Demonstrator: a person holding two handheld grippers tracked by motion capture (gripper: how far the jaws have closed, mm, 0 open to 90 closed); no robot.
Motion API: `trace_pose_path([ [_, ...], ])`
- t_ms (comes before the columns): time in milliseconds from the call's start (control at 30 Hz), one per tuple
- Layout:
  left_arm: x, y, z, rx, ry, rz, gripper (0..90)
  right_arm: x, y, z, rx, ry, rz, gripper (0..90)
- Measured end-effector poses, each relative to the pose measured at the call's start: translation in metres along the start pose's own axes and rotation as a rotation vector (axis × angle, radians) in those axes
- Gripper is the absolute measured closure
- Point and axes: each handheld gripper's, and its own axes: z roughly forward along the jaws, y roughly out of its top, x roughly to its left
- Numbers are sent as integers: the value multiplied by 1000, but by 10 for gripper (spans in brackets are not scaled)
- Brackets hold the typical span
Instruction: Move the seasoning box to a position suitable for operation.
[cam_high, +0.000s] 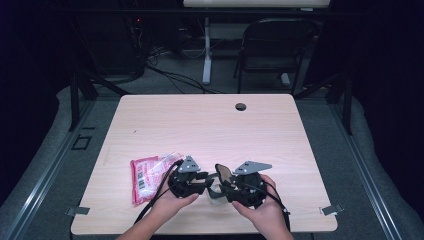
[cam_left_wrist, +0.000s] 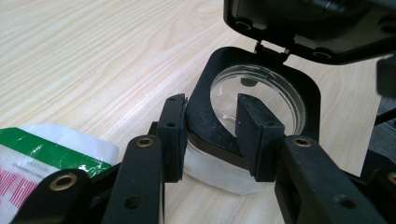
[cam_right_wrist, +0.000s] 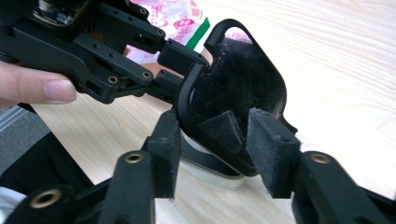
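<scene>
- In the high view the two grippers meet near the front edge of the table (cam_high: 210, 120), and what sits between them is small and dark — its shape is hard to read from there.
- The left gripper (cam_left_wrist: 212, 135) view shows it better: a black frame with a round clear lens (cam_left_wrist: 261, 100), resting on a pale, translucent base that touches the wood.
- The left gripper's jaws stand partly closed around the frame's near rim, one pad outside, one over the lens; whether both pads press I cannot tell.
- The right gripper (cam_right_wrist: 217, 149) has its jaws at a middling width astride the black flap (cam_right_wrist: 238, 88) that stands tilted up from the frame — the left pad lies against the flap's edge, the right pad looks just clear of it.
- A hand (cam_right_wrist: 32, 86) is cut off at the left of the right gripper view.
- A red and white packet (cam_high: 150, 175) lies just beside the left gripper.
- The table's far half lies bare up to the round hole (cam_high: 241, 106); the front edge is close beneath both wrists.
</scene>
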Motion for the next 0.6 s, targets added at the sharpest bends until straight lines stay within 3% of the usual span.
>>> trace_pose_path([
  [300, -1, 0, 0, -2, 12, 10, 639, -11, -2, -15, -24, 3, 45, 711],
  [500, 0, -1, 1, -10, 3, 11, 639, -25, -6, -25, -20, -57, 75, 805],
  [600, 0, -1, 1, -9, 0, 11, 639, -32, -9, -26, -27, -51, 119, 812],
])
